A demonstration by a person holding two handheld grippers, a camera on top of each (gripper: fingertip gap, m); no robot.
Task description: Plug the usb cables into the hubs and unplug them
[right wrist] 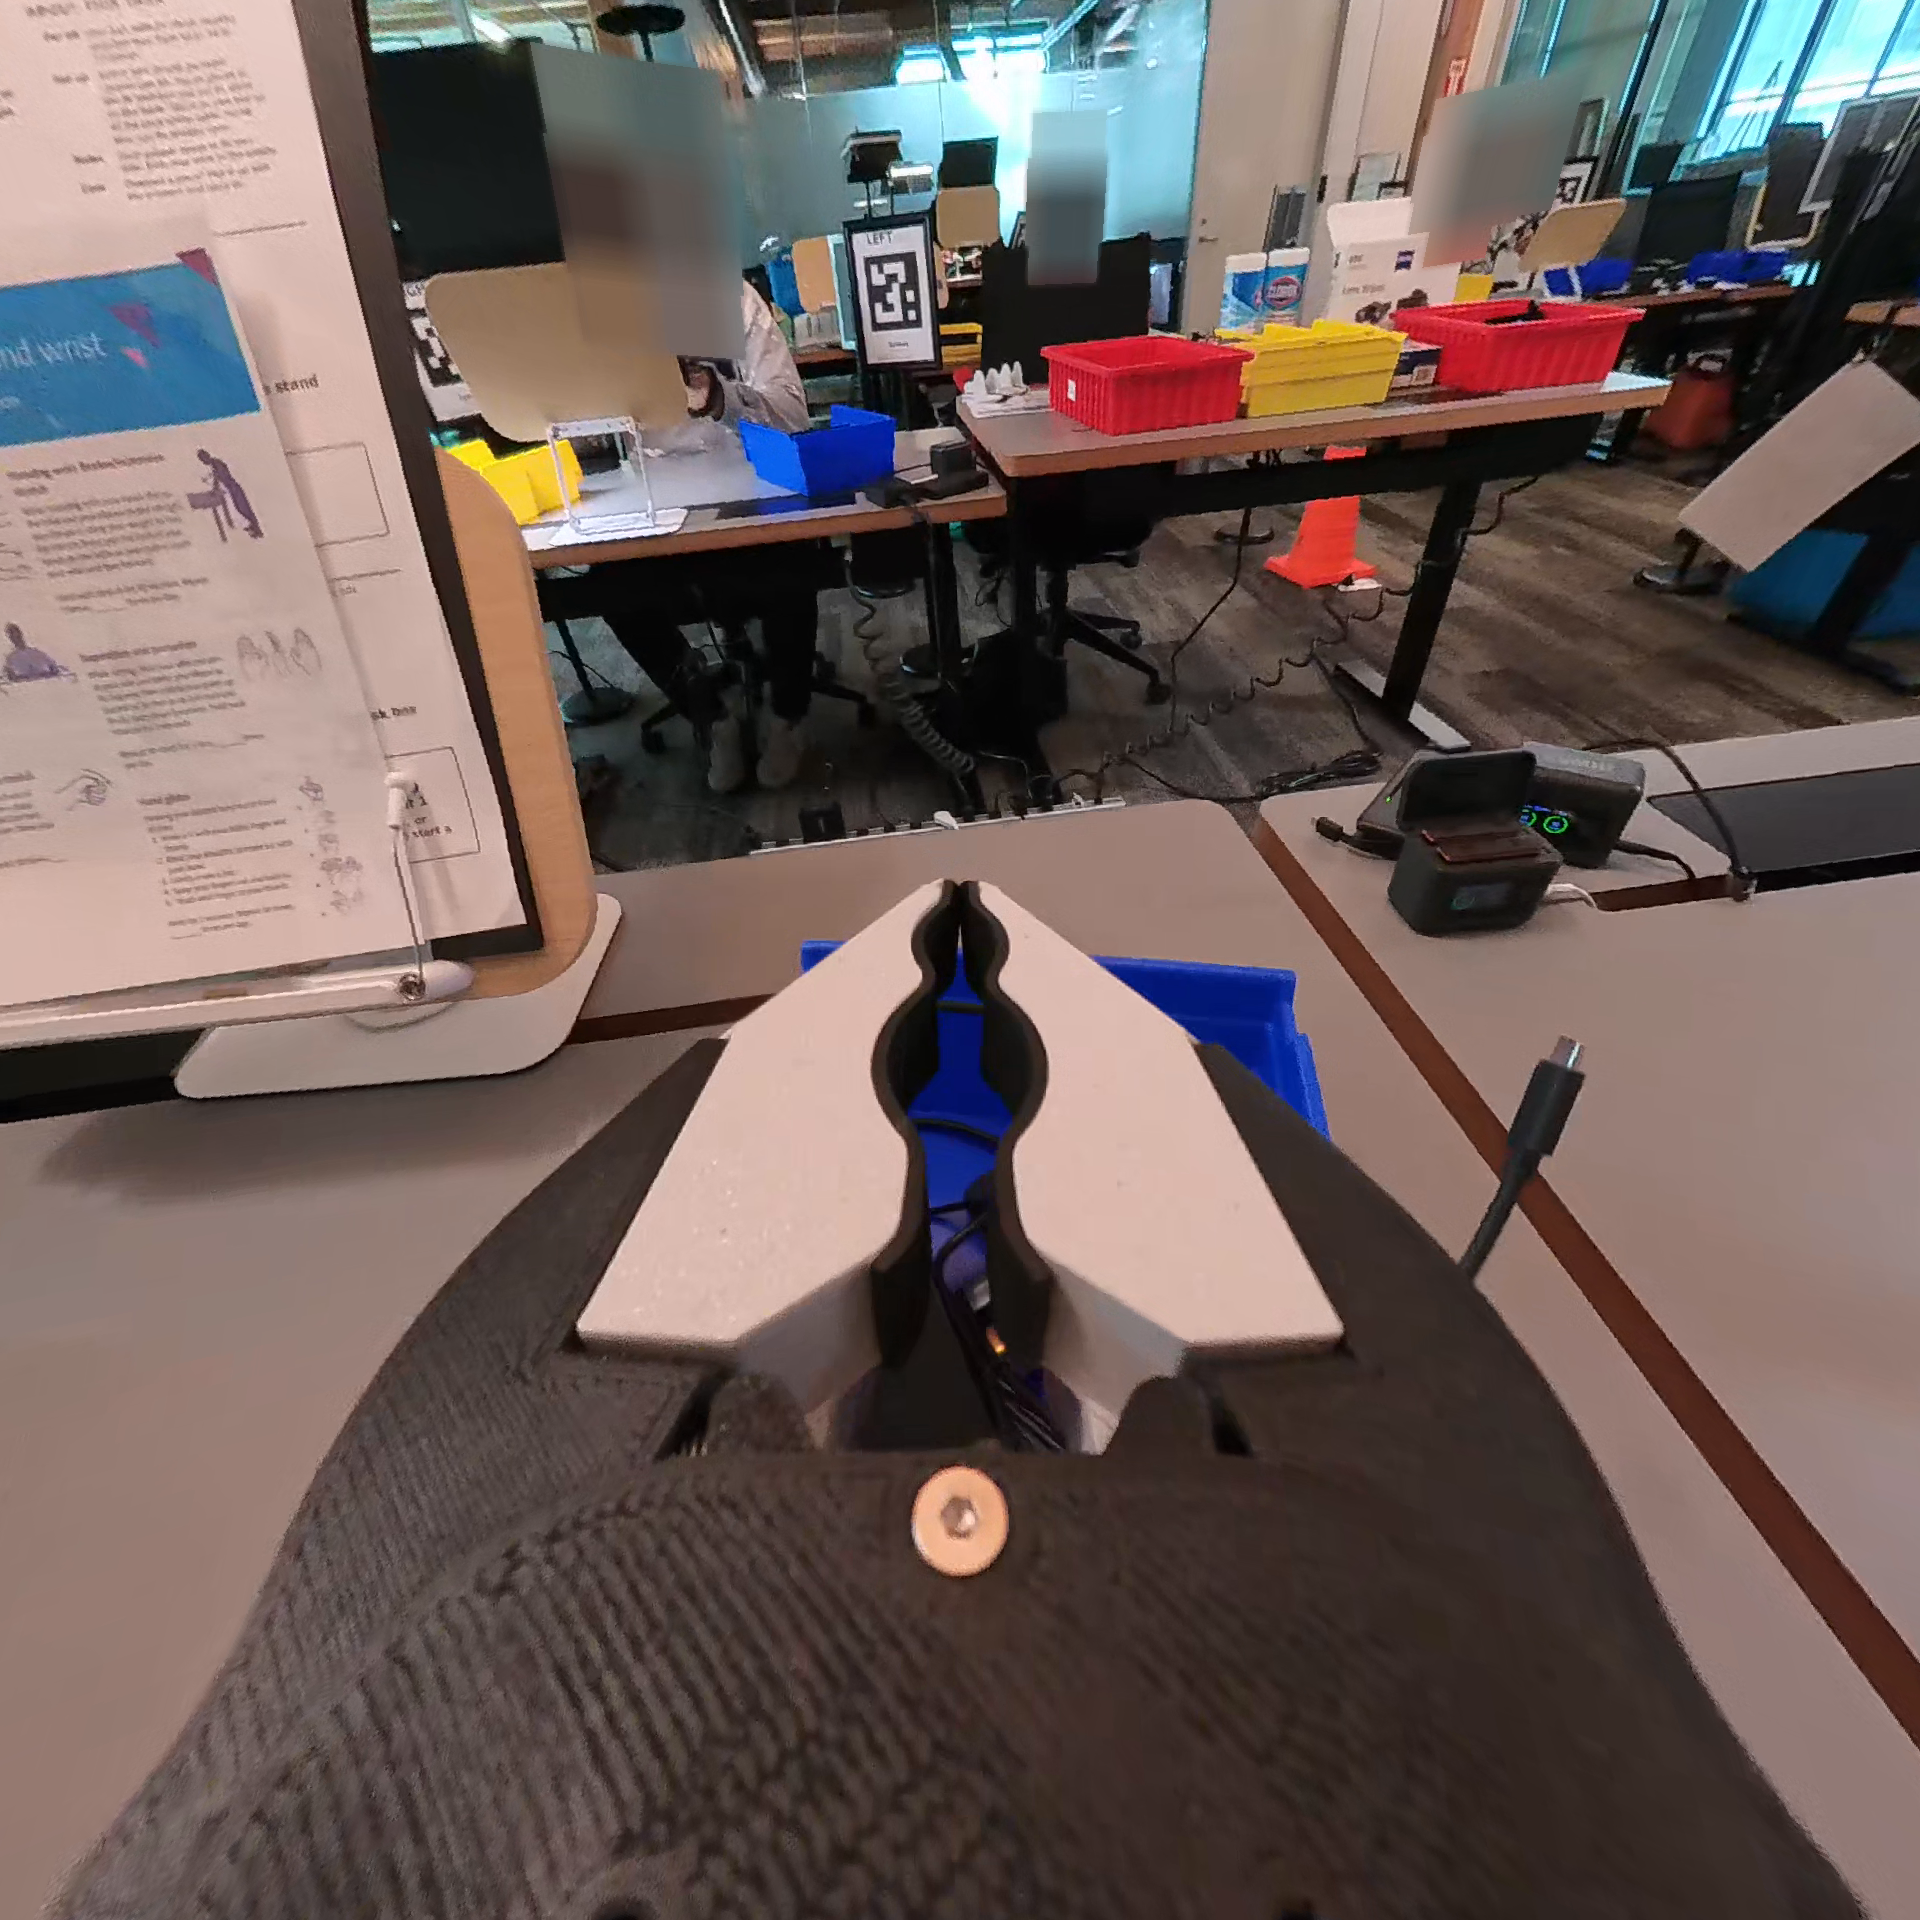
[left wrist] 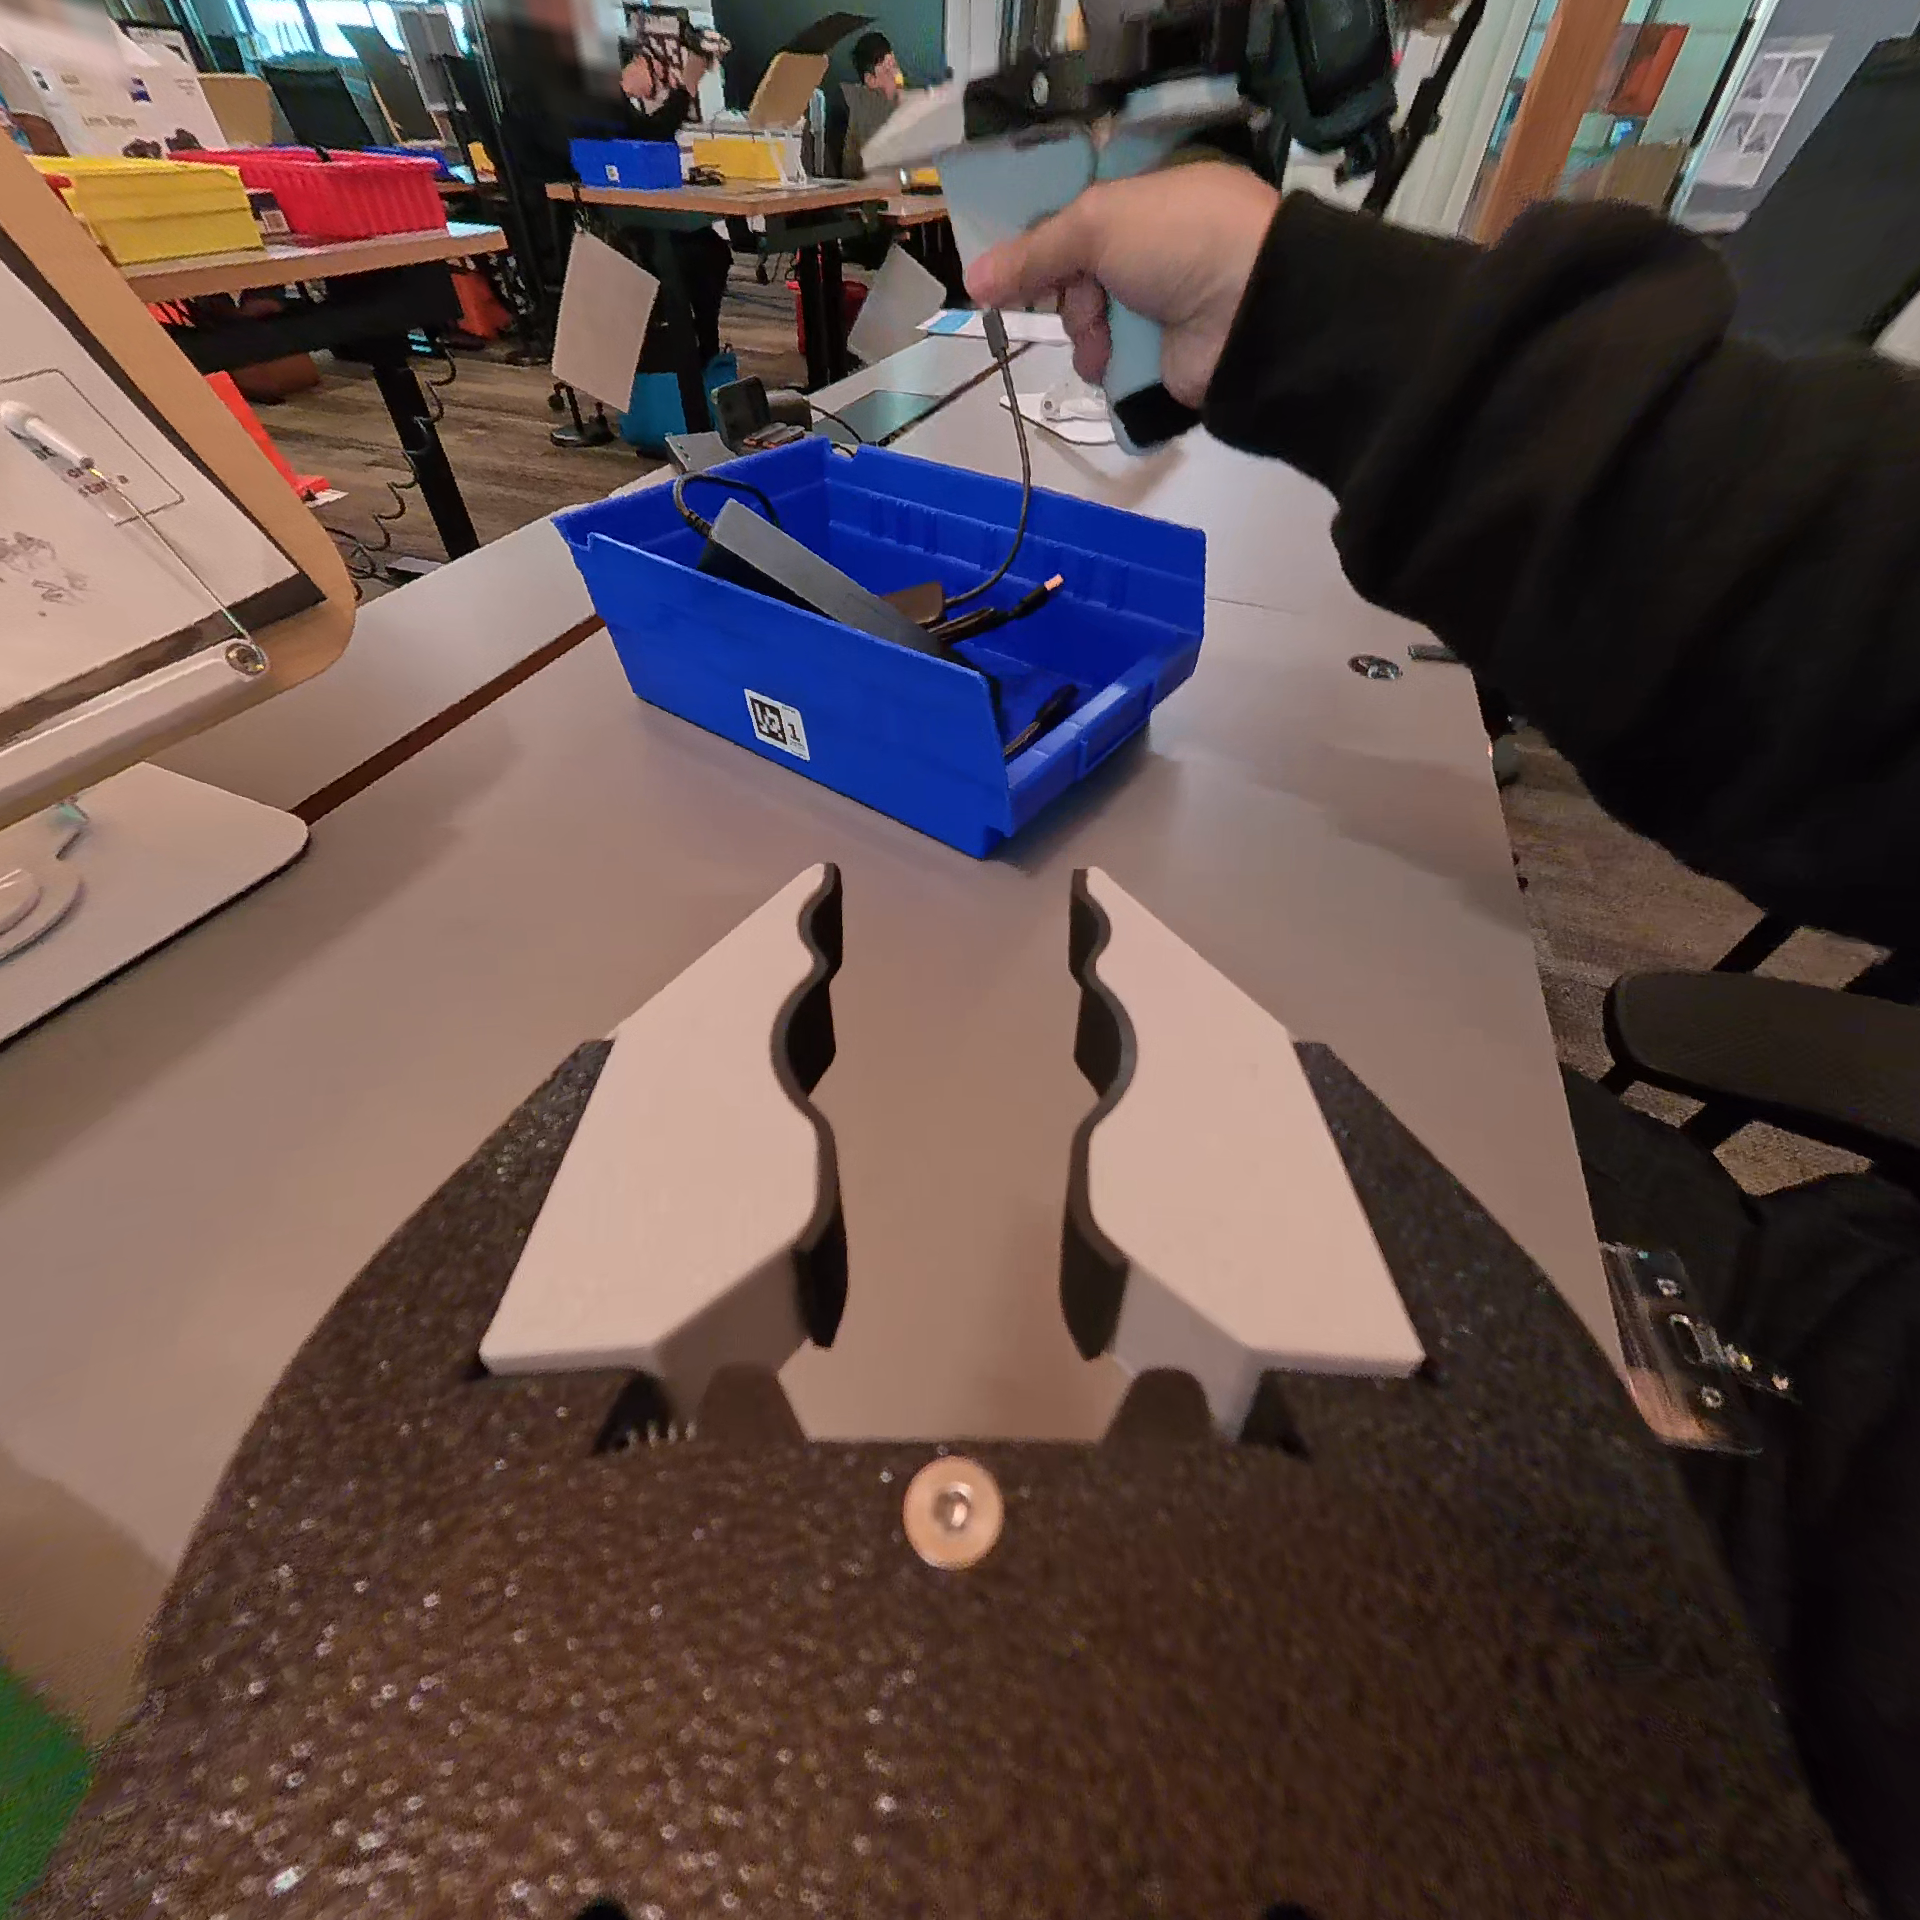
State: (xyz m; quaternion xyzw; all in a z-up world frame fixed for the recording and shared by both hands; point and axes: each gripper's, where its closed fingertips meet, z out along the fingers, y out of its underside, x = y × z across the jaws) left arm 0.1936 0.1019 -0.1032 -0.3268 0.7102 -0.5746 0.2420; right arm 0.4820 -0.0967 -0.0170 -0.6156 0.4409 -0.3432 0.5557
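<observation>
1. My left tool (left wrist: 954, 1049) is released, hovering over the table (left wrist: 416, 935).
2. My right tool (right wrist: 958, 894) is clenched; whether it pinches the dangling usb cable (left wrist: 1020, 488) I cannot tell.
3. The hub (left wrist: 800, 582) lies in the blue bin (left wrist: 883, 717) near the table's far edge.

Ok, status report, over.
Left gripper open, empty, short of blue bin. Right gripper shut, above bin; usb cable hangs beside its handle, plug up. Hub lies in bin. Path clear.
</observation>
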